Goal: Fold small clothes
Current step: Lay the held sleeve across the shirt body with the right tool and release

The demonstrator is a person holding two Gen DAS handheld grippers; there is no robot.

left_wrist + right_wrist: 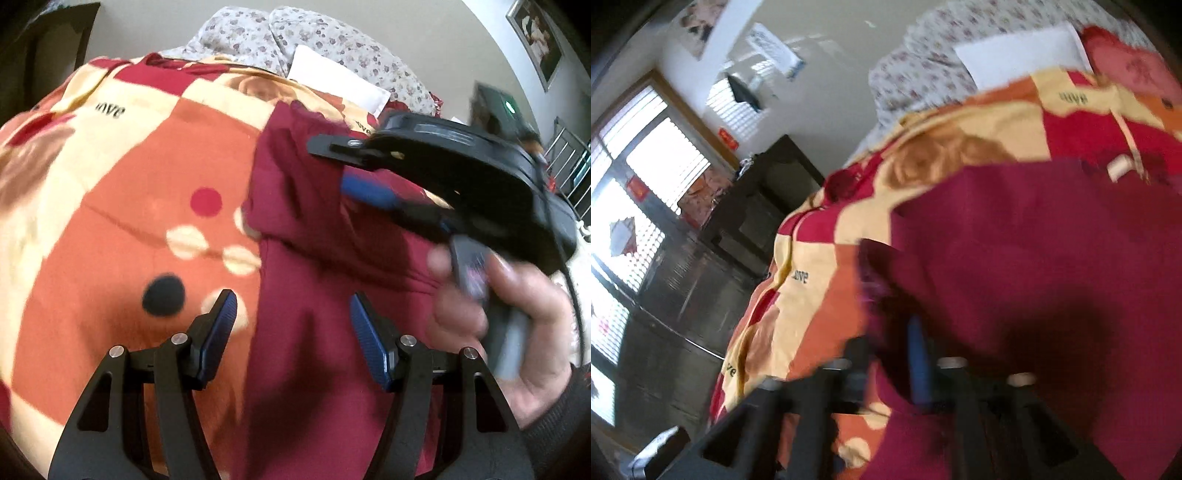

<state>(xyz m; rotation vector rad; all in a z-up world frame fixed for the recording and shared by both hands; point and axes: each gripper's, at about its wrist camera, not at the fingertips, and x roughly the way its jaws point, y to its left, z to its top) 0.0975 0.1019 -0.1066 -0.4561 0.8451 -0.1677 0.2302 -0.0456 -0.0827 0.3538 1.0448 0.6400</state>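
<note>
A dark red garment [314,288] lies on an orange, cream and red patterned bedspread [110,206]. My left gripper [291,314] is open just above the garment's left edge, with blue pads [221,328] either side of it. My right gripper [354,173] reaches in from the right with its fingers shut on a fold of the garment, lifting it. In the blurred right wrist view the right gripper [916,332] has its blue pads together, pinching the red garment [1034,258], which drapes over its fingers.
A floral pillow [280,40] and a white sheet [340,81] lie at the bed's far end. In the right wrist view a dark cabinet [761,214] and bright windows [646,177] stand beyond the bed's left side.
</note>
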